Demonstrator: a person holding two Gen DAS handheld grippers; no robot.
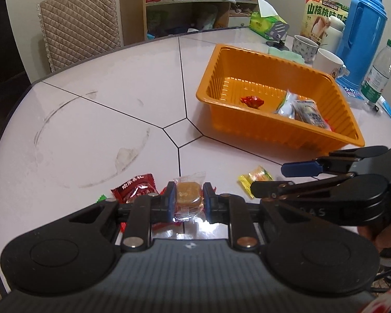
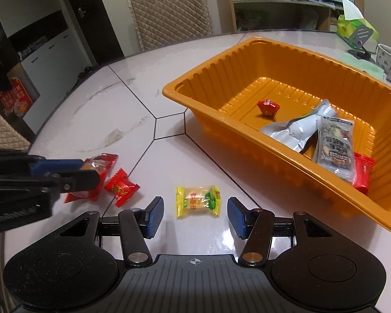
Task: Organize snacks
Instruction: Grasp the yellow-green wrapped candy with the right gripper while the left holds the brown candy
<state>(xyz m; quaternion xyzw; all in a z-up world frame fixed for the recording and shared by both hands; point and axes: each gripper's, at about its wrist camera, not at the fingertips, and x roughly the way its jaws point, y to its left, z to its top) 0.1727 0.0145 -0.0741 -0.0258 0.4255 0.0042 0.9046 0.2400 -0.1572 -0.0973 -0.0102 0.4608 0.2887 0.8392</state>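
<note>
Round pale table w/ dark seam lines, stains on its far-left part. Orange tray sits on the table's right half, ribbed walls, rim clear of both grippers. Inside the tray: silver foil pack, clear-front snack bar pack leaning over it, red packet against the near-right wall, small red candy alone on the floor toward the far side. L gripper pitched steeply down toward the near table edge, jaws narrow, blue pads clamped on either side of a clear-wrapped amber cake; the wrapper bulges above the pads. From the right wrist view it looks held slightly above the table, though can't confirm. Red pouch w/ white print lies just left of that gripper; a red wrapped candy lies close by on the table. R gripper also pitched down, jaws apart about midway, pads empty. Yellow-green candy lies flat on the table just ahead of the R pads, in line with the gap between them, not touched. In the left wrist view the R gripper reaches in from the right edge, fingertips near that candy.
</note>
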